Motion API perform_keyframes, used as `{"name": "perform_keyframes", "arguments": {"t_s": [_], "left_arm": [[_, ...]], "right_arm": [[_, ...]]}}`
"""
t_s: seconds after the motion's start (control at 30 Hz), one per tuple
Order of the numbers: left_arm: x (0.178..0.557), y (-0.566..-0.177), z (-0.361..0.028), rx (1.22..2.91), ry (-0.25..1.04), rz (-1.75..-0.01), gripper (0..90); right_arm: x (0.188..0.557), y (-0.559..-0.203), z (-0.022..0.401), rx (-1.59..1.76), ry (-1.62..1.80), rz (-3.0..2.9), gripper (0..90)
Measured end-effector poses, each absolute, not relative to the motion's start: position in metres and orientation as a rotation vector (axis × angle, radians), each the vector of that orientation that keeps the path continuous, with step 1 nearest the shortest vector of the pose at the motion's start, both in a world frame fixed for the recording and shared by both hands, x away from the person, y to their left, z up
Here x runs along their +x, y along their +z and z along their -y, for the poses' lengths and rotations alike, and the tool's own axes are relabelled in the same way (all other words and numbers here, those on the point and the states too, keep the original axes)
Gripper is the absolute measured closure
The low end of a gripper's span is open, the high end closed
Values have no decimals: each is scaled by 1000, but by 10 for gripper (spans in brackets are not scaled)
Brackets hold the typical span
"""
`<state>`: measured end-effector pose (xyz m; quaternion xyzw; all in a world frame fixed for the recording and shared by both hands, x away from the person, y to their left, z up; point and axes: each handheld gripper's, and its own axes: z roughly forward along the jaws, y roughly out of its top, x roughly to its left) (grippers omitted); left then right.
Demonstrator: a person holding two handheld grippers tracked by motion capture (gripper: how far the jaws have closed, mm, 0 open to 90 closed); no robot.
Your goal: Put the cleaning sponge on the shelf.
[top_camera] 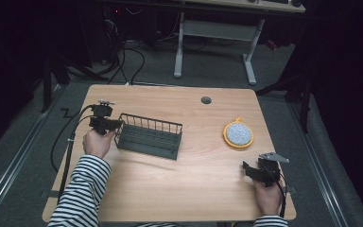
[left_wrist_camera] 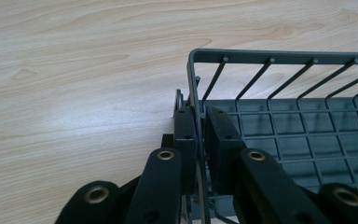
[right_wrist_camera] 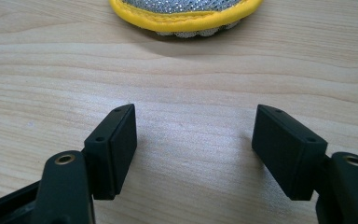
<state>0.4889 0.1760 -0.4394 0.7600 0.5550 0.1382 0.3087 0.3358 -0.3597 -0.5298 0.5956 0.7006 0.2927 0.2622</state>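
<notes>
A dark grey wire rack [top_camera: 149, 135] stands on the wooden table [top_camera: 179, 189], left of the middle. My left gripper [top_camera: 117, 124] is shut on the rack's left end wall. In the left gripper view the rack [left_wrist_camera: 303, 135] has its thin end wire clamped between my left gripper's [left_wrist_camera: 199, 123] two pads. A round scrubbing pad [top_camera: 238, 135] with a yellow rim and a silver mesh top lies to the right. My right gripper [top_camera: 246, 169] rests open near the front right of the table. In the right gripper view the scrubbing pad [right_wrist_camera: 186, 16] lies beyond my right gripper [right_wrist_camera: 195, 128], whose jaws are wide apart with bare wood between them.
A round cable hole [top_camera: 206, 100] sits near the table's far edge. Black cables [top_camera: 61, 142] trail off the table's left side. Beyond the table stands a white desk frame [top_camera: 215, 42] on a grey floor.
</notes>
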Motion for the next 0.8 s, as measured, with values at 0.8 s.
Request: {"name": "perform_keyframes", "arguments": {"t_s": [0.8], "left_arm": [[489,-440,-130,1979,318,-1470,854]], "right_arm": [[336,-530,360,1612,793,-1897,307]]}}
